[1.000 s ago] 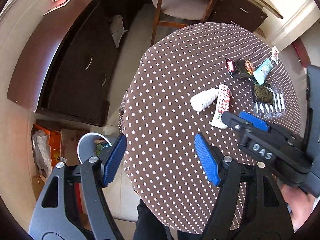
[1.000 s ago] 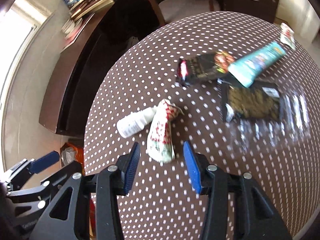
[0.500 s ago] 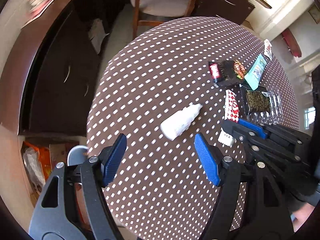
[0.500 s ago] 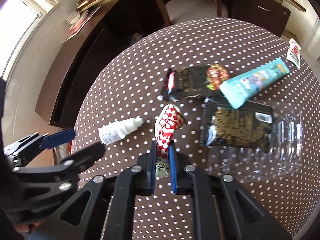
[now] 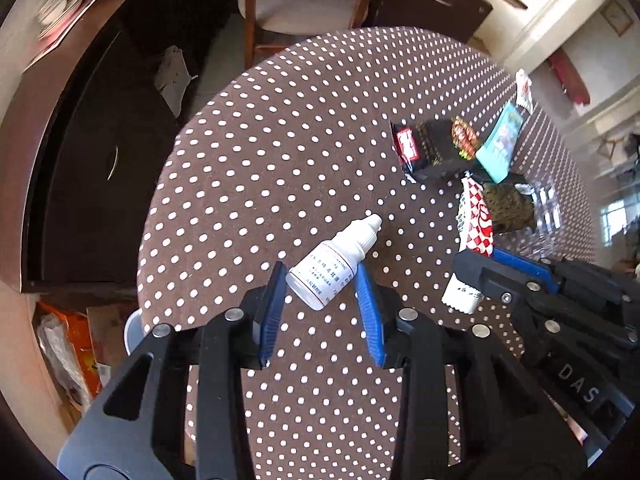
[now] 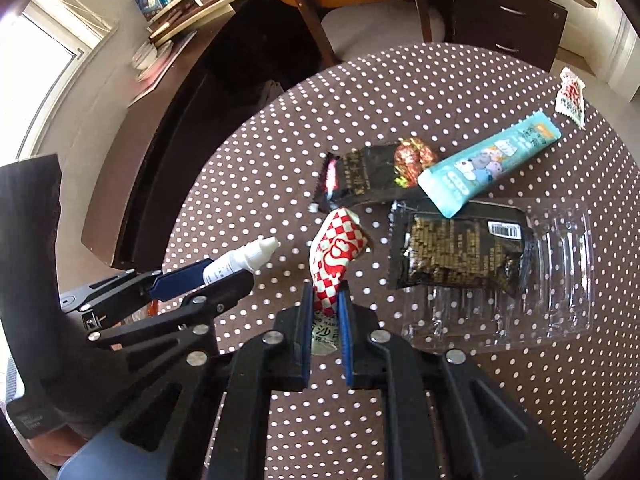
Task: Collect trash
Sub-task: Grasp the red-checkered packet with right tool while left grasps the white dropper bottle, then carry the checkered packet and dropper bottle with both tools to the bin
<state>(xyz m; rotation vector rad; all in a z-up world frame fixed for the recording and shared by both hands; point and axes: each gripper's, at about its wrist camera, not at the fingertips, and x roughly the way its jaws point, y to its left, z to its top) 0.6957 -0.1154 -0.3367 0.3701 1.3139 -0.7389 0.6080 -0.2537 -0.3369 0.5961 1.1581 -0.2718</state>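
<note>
Two handheld grippers point steeply down over a round table (image 5: 248,152) covered in brown cloth with white polka dots; nearest the left camera, the left gripper (image 5: 320,280) has its blue pads on either side of a small white dropper bottle (image 5: 332,264), and the jaws are closing, though contact on both sides cannot be confirmed; the bottle lies flat, its base between the pads, its long axis slanting away up and to the right, its capped nozzle pointing toward the far litter; its label carries fine print too small to read; just to the right, the right gripper (image 6: 325,300) is pinched tight on the near end of a red-and-white checkered wrapper (image 6: 338,248), whose free end rises away from the jaws; Chinese characters on its lower part show between the pads but are only partly legible; white letters "DAS" show on the right gripper's body in the left view; farther off lie a black seaweed packet (image 6: 456,252) on a clear plastic tray (image 6: 560,272), a black snack wrapper (image 6: 360,180), a teal tube-shaped sachet (image 6: 488,164) with cartoon animals, and, farthest, a small white-and-red sachet (image 6: 570,98).
</note>
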